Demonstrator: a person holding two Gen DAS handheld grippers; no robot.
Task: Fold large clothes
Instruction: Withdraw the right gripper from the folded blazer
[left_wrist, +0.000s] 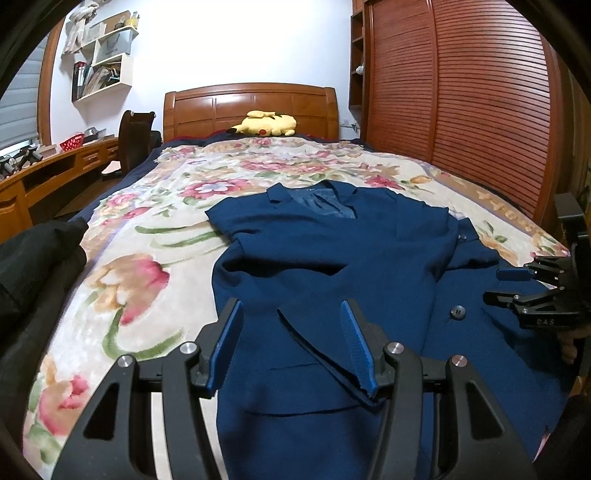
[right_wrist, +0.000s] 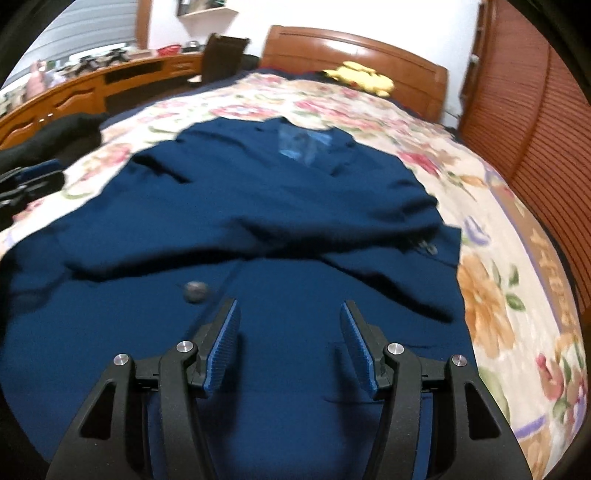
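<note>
A dark blue suit jacket (left_wrist: 332, 251) lies face up on the bed, collar toward the headboard, with a sleeve folded across its front (right_wrist: 258, 221). My left gripper (left_wrist: 291, 314) hovers open over the jacket's lower left part; a folded fabric edge runs just by its right finger. My right gripper (right_wrist: 290, 314) is open above the jacket's lower front, nothing between its pads, near a grey button (right_wrist: 197, 290). In the left wrist view the right gripper (left_wrist: 493, 285) shows at the right edge, over the jacket. The left gripper (right_wrist: 33, 177) appears blurred at the left edge of the right wrist view.
A floral bedspread (left_wrist: 147, 258) covers the bed. A black garment (left_wrist: 33, 266) is heaped at the bed's left edge. A yellow plush toy (left_wrist: 264, 125) rests by the wooden headboard (left_wrist: 251, 103). A slatted wardrobe (left_wrist: 461, 110) stands right, a desk (left_wrist: 55, 170) left.
</note>
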